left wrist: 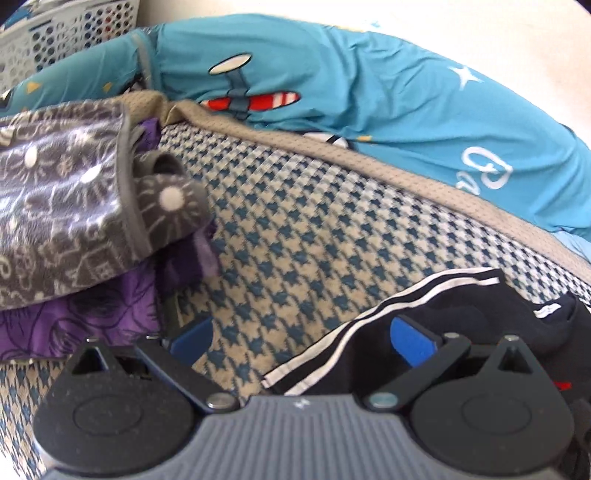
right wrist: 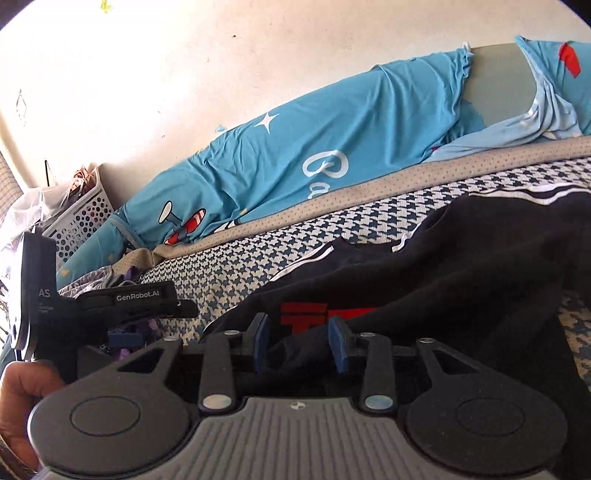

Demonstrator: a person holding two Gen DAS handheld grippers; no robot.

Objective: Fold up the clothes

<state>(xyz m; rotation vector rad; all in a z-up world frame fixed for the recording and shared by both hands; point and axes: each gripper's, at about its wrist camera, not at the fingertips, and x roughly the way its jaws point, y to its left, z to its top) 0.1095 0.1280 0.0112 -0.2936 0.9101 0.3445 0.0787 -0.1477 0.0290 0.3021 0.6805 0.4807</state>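
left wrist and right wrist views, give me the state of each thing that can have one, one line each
left gripper: open, jaws wide over the checked cover, nothing between them
right gripper: jaws part open, dark cloth bunched between them, grip unclear
black garment: spread rumpled, not yet folded
grey patterned cloth: folded, on top of the purple cloth
purple cloth: crumpled under the grey one
white basket: upright, holding things

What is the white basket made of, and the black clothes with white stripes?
White basket: looks like hard, matte plastic, since its walls are punched with neat round holes. Black garment: probably soft knit sportswear fabric; it slumps in folds, with sewn-on white stripes.
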